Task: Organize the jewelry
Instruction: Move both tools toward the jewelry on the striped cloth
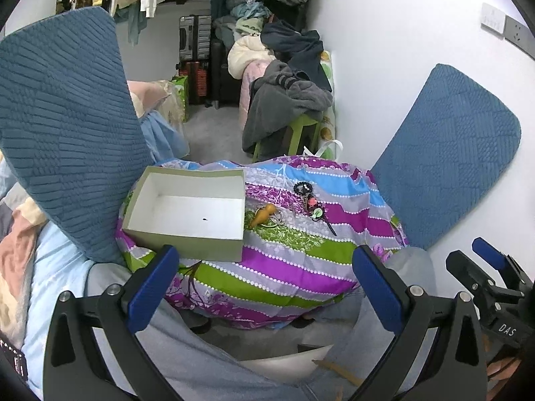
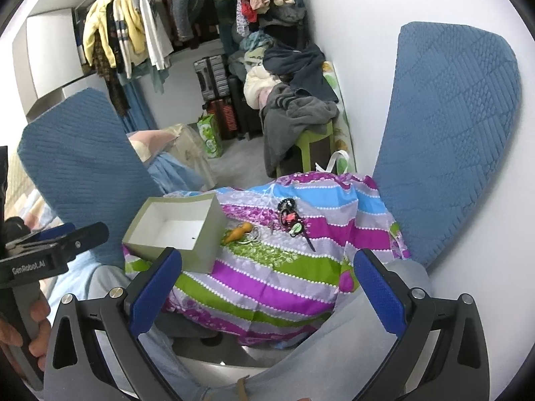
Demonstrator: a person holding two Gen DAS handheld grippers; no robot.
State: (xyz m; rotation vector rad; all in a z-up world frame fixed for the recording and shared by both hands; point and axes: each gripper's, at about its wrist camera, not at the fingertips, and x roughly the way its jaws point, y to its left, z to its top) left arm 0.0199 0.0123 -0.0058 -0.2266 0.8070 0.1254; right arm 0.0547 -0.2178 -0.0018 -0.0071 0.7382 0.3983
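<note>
A grey box (image 1: 187, 214) with a white inside sat open on the left of a striped cloth (image 1: 294, 260) draped over a low mound. It held nothing but one small dark speck on its floor.

The jewelry lay on the cloth to the right of the box. An orange gourd-shaped piece (image 1: 263, 215) rested just beside the box's right wall, with thin rings (image 1: 277, 219) touching it. Further right was a dark cluster (image 1: 311, 204) of beaded loops, a pink bit, a green-and-white charm and a thin dark stick pointing toward the camera; the single pieces were too small to tell apart.

The left tongs (image 1: 265, 287) were spread wide and held nothing, hanging in front of the box and well short of the jewelry. The right tongs (image 2: 267, 290) were likewise spread and empty, also short of the cloth's near edge.

Two blue cushions (image 2: 448, 140) flanked the mound. The person's grey-trousered knees (image 2: 378, 327) sat below the tongs. Behind stood a green stool (image 2: 314, 147) heaped with clothes, suitcases (image 2: 214, 77) and a hanging rail of garments.
</note>
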